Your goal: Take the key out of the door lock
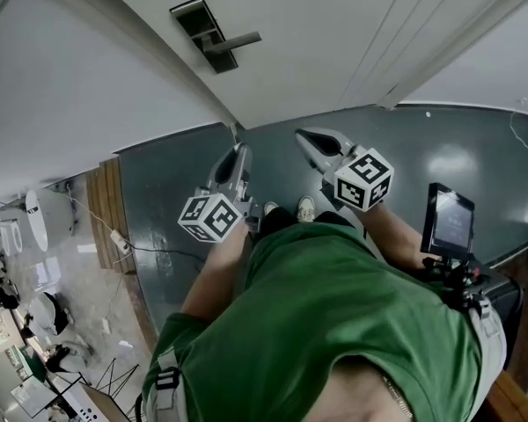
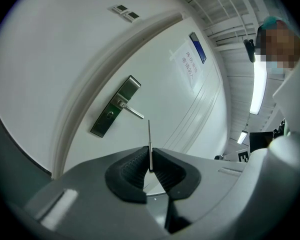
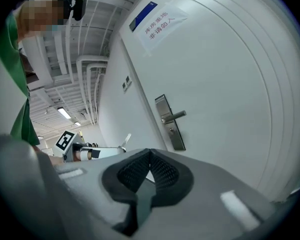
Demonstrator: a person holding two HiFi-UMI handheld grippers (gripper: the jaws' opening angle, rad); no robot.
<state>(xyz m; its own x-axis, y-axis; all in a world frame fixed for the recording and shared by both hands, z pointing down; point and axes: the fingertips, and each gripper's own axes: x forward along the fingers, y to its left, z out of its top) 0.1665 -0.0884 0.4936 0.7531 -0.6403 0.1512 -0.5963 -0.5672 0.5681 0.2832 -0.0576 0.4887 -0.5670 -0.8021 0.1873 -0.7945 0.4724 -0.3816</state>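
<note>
The door lock [image 1: 213, 35] is a dark metal plate with a lever handle on the white door [image 1: 334, 33]. It also shows in the left gripper view as the lock [image 2: 115, 106] and in the right gripper view as the lock [image 3: 169, 121]. No key shows in its keyhole [image 2: 110, 114]. My left gripper [image 2: 150, 165] is shut on the key [image 2: 149, 141], a thin metal blade seen edge-on that sticks up from the pads, well short of the door. My right gripper [image 3: 150, 159] is shut with nothing between its pads. In the head view both the left gripper [image 1: 238, 150] and the right gripper [image 1: 310, 139] hover below the lock.
A paper sign [image 2: 187, 64] is stuck on the door above the lock. The dark floor [image 1: 176, 183] meets the door's bottom edge. A cable with a power strip [image 1: 119, 240] lies at the left. A small screen [image 1: 447, 220] stands at the person's right.
</note>
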